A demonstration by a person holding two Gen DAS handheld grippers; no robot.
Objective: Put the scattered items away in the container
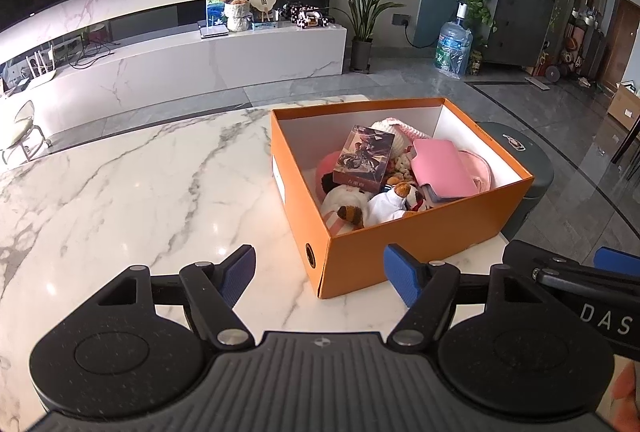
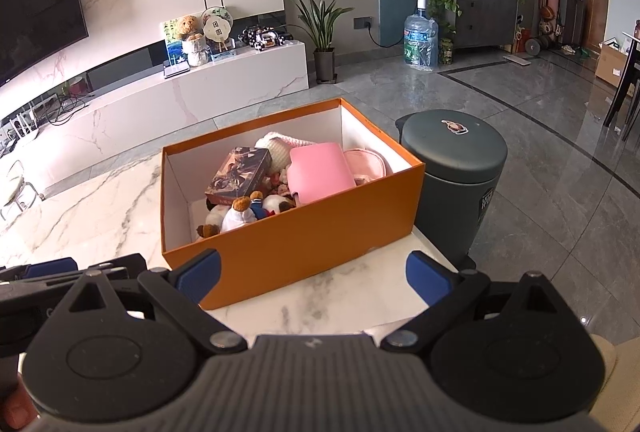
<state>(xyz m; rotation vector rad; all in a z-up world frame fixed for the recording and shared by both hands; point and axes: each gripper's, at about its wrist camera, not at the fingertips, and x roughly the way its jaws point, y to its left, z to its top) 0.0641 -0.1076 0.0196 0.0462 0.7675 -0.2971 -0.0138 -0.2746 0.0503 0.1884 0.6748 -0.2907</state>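
An orange cardboard box (image 1: pixel 420 240) (image 2: pixel 304 236) stands open-topped on the white marble table (image 1: pixel 140 172) (image 2: pixel 80 208), near its right end. Inside lie a pink case (image 1: pixel 444 168) (image 2: pixel 320 168), a dark printed card box (image 1: pixel 364 156) (image 2: pixel 240 170), small plush toys (image 1: pixel 388 204) (image 2: pixel 240 214) and a white-and-pink knitted piece (image 1: pixel 388 126) (image 2: pixel 280 148). My left gripper (image 1: pixel 320 264) hovers just before the box's near corner, jaws wide apart and empty. My right gripper (image 2: pixel 314 266) is in front of the box's long side, also open and empty. No loose item shows on the tabletop.
A dark grey round bin (image 1: pixel 520 160) (image 2: pixel 456 168) stands on the floor right behind the table's right edge, beside the box. Beyond are a white TV console (image 1: pixel 200 64), a potted plant (image 2: pixel 324 28) and a water bottle (image 2: pixel 420 40).
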